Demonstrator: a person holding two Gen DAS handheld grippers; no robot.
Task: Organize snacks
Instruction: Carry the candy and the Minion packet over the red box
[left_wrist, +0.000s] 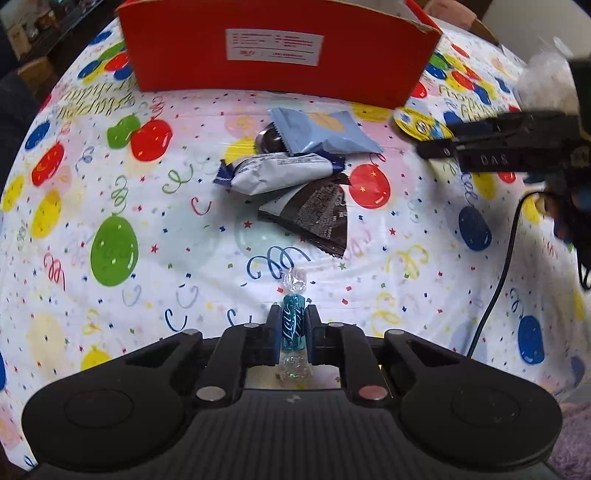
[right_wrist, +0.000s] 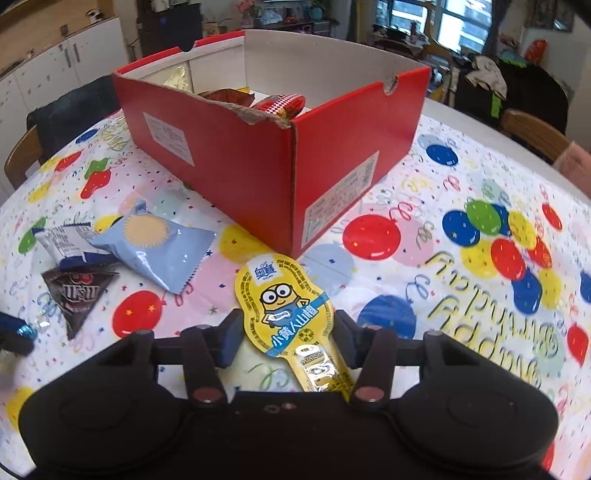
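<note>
Left of the snack pile, the balloon-printed plastic tablecloth (left_wrist: 110, 206) lies bare out to the table's curved left edge, leaving open room there. At the far side stands one red cardboard box (right_wrist: 236, 162), open-topped, its torn near rim visible from the right wrist view, with red-wrapped snacks inside.

Four loose packets cluster just near of the box: one white-and-navy wrapped bar (left_wrist: 280, 171), one dark brown triangular foil packet (left_wrist: 317, 218) touching its near-right side, one pale blue pillow packet with a yellow sun disc (left_wrist: 325, 131) overlapping the bar's far edge, and one small dark rounded piece (left_wrist: 267, 140) tucked under the blue packet's left corner.

Near of the pile, the left gripper (left_wrist: 293, 325) pinches one teal twist-wrapped candy (left_wrist: 293, 323) between its pads, the candy lined up along the fingers with its clear twisted end pointing toward the pile.

To the right, the right gripper (right_wrist: 286, 332) has its fingers spread either side of one yellow spoon-shaped Minion snack packet (right_wrist: 286, 314); whether the pads touch it cannot be told. The packet's round head points at the box's near corner, just short of it. Further right, the cloth runs open to the table's edge.
</note>
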